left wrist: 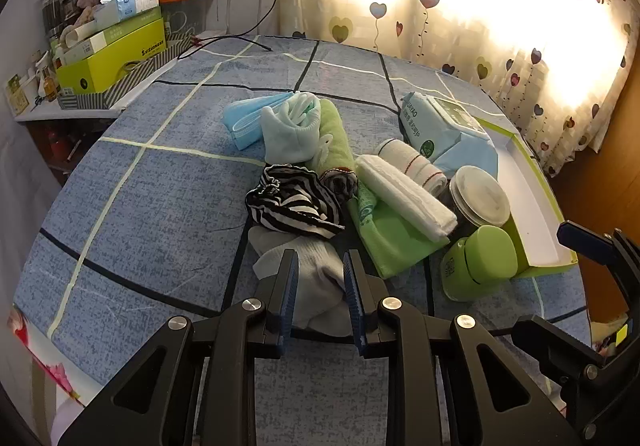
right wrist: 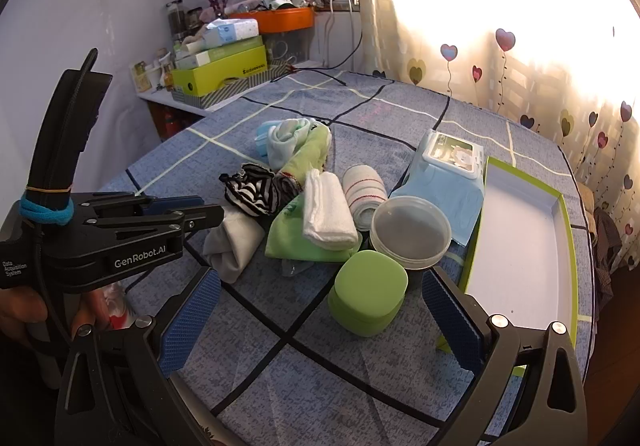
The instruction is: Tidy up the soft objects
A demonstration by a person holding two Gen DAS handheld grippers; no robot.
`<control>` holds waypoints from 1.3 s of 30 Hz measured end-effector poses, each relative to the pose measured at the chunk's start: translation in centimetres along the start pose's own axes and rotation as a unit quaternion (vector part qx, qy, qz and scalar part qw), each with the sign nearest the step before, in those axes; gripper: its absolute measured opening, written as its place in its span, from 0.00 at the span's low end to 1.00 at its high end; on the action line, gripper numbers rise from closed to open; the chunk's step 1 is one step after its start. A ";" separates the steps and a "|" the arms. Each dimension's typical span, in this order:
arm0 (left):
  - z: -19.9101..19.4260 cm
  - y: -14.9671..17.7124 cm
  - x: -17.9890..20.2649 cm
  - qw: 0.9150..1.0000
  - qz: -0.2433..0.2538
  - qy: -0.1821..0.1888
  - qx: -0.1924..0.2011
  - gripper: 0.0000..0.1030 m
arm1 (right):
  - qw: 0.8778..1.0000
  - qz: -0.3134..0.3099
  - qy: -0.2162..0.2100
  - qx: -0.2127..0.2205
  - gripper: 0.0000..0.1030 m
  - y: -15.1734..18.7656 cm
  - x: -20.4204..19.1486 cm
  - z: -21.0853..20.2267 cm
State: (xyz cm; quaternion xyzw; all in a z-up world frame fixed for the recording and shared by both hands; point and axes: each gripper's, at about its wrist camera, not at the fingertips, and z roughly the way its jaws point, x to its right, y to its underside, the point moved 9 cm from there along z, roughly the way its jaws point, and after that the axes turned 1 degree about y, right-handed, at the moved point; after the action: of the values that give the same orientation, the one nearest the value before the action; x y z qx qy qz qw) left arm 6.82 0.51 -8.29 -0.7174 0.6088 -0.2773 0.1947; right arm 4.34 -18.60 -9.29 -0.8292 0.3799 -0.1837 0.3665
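Observation:
A pile of soft things lies on the blue checked table: a grey sock (left wrist: 316, 278) (right wrist: 234, 246), a black-and-white striped cloth (left wrist: 288, 204) (right wrist: 252, 192), a green towel (left wrist: 334, 142), a pale blue sock (left wrist: 290, 130), a blue face mask (left wrist: 246, 118), a white folded cloth (left wrist: 404, 194) (right wrist: 328, 214) and a red-striped roll (right wrist: 366, 194). My left gripper (left wrist: 320, 282) (right wrist: 200, 212) has its fingers on both sides of the grey sock, partly closed around it. My right gripper (right wrist: 320, 310) is open and empty, just before a green lidded jar (right wrist: 368, 292).
An open green-edged box (right wrist: 524, 246) stands at the right. A wet-wipe pack (right wrist: 448, 170), a clear-lidded tub (right wrist: 410, 230) and a flat green pouch (left wrist: 396, 242) lie by the pile. A cluttered shelf with a green box (left wrist: 116, 54) stands at the far left.

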 end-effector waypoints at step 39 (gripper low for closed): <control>-0.2 -0.1 -1.9 1.000 -0.003 -0.015 0.008 0.24 | 1.000 -0.026 0.014 -0.004 0.99 -1.1 -0.6 0.5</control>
State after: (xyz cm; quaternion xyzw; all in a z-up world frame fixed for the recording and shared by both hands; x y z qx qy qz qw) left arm 6.55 2.40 -8.39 -0.7219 0.6012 -0.2715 0.2089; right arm 4.78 -17.38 -8.87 -0.8376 0.3638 -0.2031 0.3533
